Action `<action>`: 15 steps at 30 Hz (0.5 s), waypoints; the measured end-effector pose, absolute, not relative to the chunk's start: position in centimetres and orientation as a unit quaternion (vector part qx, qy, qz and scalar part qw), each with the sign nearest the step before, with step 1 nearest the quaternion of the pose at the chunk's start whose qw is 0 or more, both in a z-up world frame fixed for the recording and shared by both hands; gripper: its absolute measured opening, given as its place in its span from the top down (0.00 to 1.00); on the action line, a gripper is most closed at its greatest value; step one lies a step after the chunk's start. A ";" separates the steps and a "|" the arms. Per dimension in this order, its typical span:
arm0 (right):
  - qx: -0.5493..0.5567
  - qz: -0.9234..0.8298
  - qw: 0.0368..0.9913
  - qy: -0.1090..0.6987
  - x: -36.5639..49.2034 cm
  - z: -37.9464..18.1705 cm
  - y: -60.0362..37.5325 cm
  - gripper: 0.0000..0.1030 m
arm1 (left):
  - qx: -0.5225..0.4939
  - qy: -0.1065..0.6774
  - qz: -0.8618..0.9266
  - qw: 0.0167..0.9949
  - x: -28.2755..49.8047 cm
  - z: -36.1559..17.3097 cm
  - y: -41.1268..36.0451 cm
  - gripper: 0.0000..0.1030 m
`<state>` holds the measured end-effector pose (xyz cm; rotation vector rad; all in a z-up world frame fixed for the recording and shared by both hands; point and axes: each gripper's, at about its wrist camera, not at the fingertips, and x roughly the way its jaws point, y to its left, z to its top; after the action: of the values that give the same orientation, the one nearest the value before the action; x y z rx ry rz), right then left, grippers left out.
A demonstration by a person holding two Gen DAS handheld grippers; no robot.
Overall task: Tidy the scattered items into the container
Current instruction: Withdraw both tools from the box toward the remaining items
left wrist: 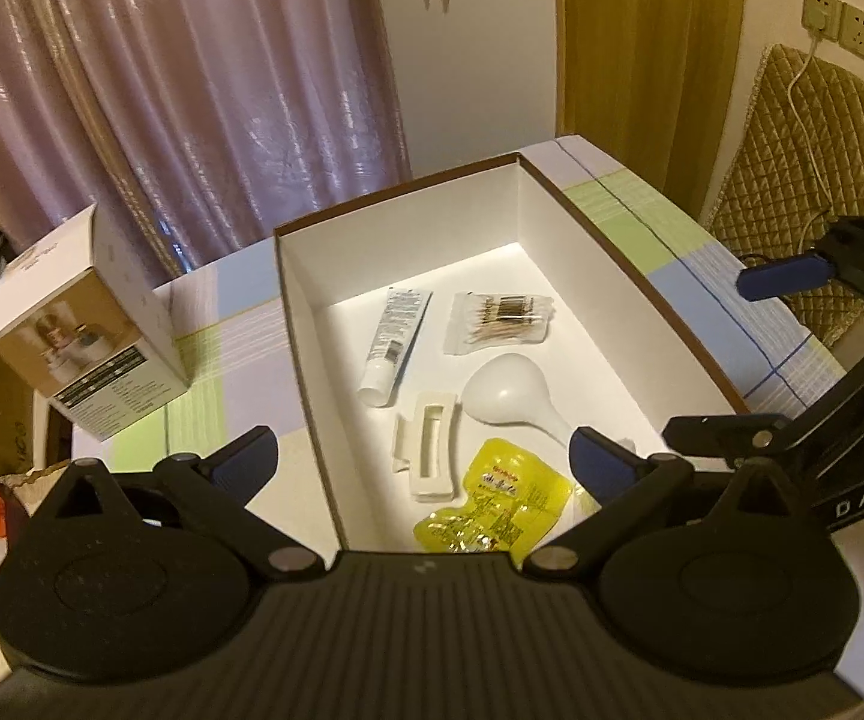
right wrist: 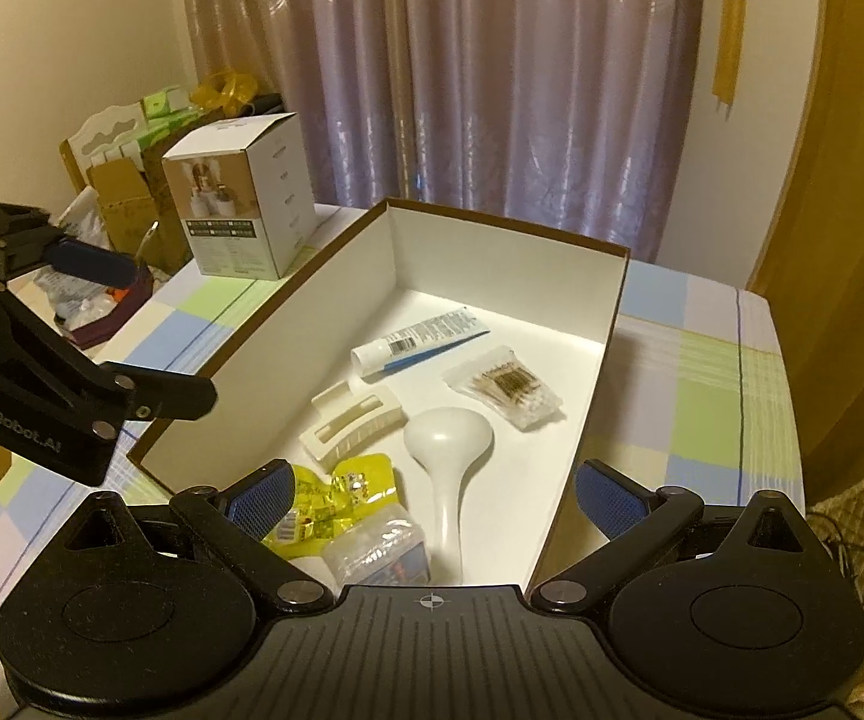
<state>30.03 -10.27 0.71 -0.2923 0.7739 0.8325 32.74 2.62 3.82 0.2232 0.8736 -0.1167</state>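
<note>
Here, a big surface (left wrist: 630, 222) with a checked cloth in blue, green and pale purple filled the middle of both views. On it sat a large open box (left wrist: 399, 240) with white walls and a brown rim, in the center of each frame. A smaller white carton (left wrist: 81, 330) with a picture on its side stood on the cloth beside the box, at the left of the left wrist view and at the upper left of the right wrist view.

The left gripper (left wrist: 426, 456) hung at the bottom of its own view with its jaws wide apart and nothing between them. The right gripper (right wrist: 435, 489) sat at the bottom of its view the same way, jaws spread and holding nothing.

Inside the box lay the things. A white scoop (right wrist: 447, 456) with a round bowl and a long handle lay near the middle. A white hair clip (right wrist: 351, 420) lay just beside it, to the left. A white tube (right wrist: 417, 339) lay toward the far wall. A clear bag of cotton swabs (right wrist: 507, 393) lay to the right of the tube. A yellow packet (left wrist: 492, 504) lay low in the frame, near the closest wall. In the right wrist view a small clear pack (right wrist: 378, 552) touched the yellow packet.
</note>
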 end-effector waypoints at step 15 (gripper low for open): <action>-0.106 0.390 0.834 0.376 27.5 0.5 -11.4 0.00 | 0.058 0.407 -0.019 0.911 28.3 4.3 4.6 0.01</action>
<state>27.51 -11.38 0.47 -0.2236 0.7961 0.8262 28.30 4.58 4.30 0.1205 0.8393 -0.0400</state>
